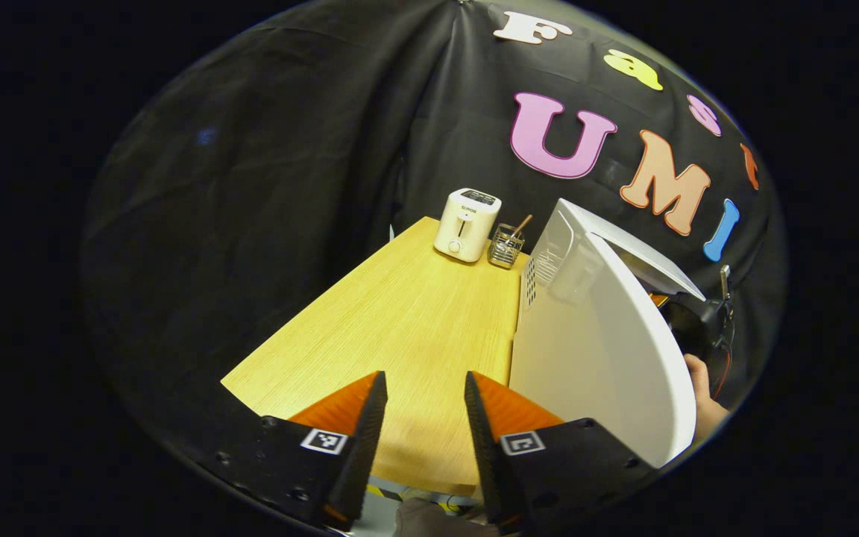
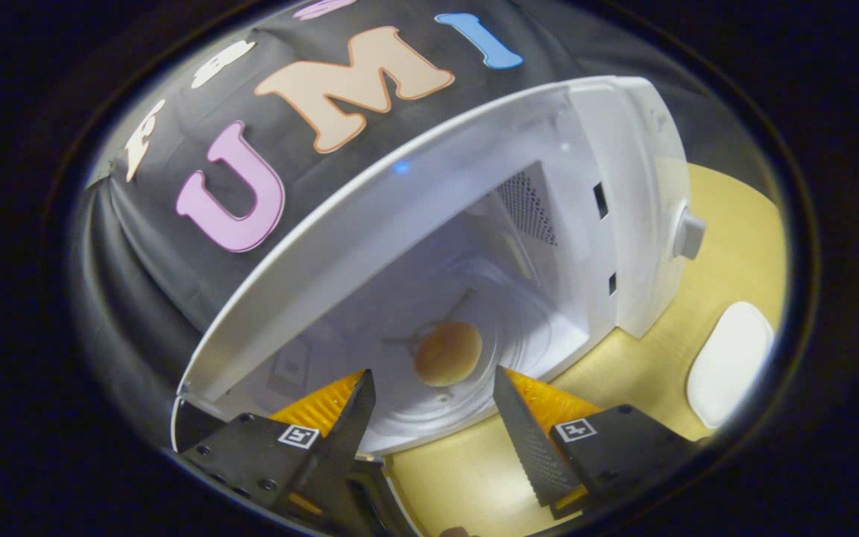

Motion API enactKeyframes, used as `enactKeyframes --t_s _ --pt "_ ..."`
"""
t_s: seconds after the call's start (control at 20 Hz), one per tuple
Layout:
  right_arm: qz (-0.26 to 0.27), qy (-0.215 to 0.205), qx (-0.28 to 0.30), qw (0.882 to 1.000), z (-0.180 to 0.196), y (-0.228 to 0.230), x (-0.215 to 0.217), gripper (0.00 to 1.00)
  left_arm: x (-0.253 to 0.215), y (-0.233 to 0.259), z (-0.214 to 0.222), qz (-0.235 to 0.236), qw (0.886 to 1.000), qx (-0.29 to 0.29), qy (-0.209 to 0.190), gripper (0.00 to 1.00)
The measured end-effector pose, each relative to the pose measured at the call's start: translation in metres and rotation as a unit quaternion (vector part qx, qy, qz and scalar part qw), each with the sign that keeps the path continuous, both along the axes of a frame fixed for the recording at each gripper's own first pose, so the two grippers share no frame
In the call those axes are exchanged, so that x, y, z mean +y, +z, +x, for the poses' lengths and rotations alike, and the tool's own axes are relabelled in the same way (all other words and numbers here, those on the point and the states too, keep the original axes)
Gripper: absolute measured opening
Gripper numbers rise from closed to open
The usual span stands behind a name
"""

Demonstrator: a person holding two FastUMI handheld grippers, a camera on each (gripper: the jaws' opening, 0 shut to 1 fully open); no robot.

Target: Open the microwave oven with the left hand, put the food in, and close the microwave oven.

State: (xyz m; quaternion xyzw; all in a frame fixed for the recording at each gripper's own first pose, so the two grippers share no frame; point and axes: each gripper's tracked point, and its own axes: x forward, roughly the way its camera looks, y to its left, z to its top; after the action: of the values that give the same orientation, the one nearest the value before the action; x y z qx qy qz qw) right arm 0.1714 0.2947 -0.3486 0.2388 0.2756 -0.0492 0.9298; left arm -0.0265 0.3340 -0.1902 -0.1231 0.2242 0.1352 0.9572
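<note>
So the left gripper (image 1: 420,388) has its fingers spread apart with nothing between them, hanging over the near edge of the desk (image 1: 400,313) just beside the microwave door (image 1: 593,358). The door is swung wide open, and the gripper isn't touching it as far as I can tell, though the fisheye makes that gap hard to judge. At the far end of the desk sits a toaster (image 1: 467,224) with a little wire holder (image 1: 505,246) right next to it, near the microwave's back corner. A hand (image 1: 702,395) peeks out past the door's edge.

In the right gripper view, the right gripper (image 2: 433,395) is also wide open and empty, parked at the mouth of the microwave (image 2: 623,209). The food (image 2: 448,353), a round bun-looking thing, sits on the turntable (image 2: 467,388) inside, clear of both fingers. A white plate (image 2: 731,362) lies on the desk by the microwave's front corner, under the knob (image 2: 689,235).
</note>
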Motion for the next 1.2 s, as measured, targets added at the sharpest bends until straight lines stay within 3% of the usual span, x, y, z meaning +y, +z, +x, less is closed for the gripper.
enactKeyframes --t_s 0.05,0.1,0.15,0.3,0.7,0.75,1.2 --pt "-0.009 0.014 -0.002 1.0 -0.011 0.006 -0.002 0.91 -0.001 -0.002 -0.002 0.004 1.0 0.004 -0.001 0.39" --pt "-0.018 0.028 -0.005 0.999 -0.022 0.012 -0.004 0.91 -0.003 -0.005 -0.006 0.006 1.0 0.013 -0.001 0.39" --pt "-0.027 0.039 -0.008 0.999 -0.032 0.019 -0.007 0.91 -0.004 -0.006 -0.009 0.009 1.0 0.017 0.001 0.19" --pt "-0.044 0.062 -0.017 0.997 -0.064 0.041 -0.019 0.91 -0.005 -0.007 -0.014 0.018 1.0 0.023 0.011 0.03" --pt "-0.121 0.096 -0.031 0.988 -0.142 0.088 -0.076 0.91 -0.038 0.001 -0.02 0.032 0.999 0.025 -0.019 0.01" --pt "-0.125 0.097 -0.031 0.987 -0.15 0.093 -0.083 0.98 -0.042 0.002 -0.018 0.039 0.999 0.023 -0.026 0.01" --pt "-0.173 0.054 -0.049 0.982 -0.171 0.135 -0.174 0.98 -0.08 0.015 0.001 0.093 0.992 0.028 -0.078 0.0"
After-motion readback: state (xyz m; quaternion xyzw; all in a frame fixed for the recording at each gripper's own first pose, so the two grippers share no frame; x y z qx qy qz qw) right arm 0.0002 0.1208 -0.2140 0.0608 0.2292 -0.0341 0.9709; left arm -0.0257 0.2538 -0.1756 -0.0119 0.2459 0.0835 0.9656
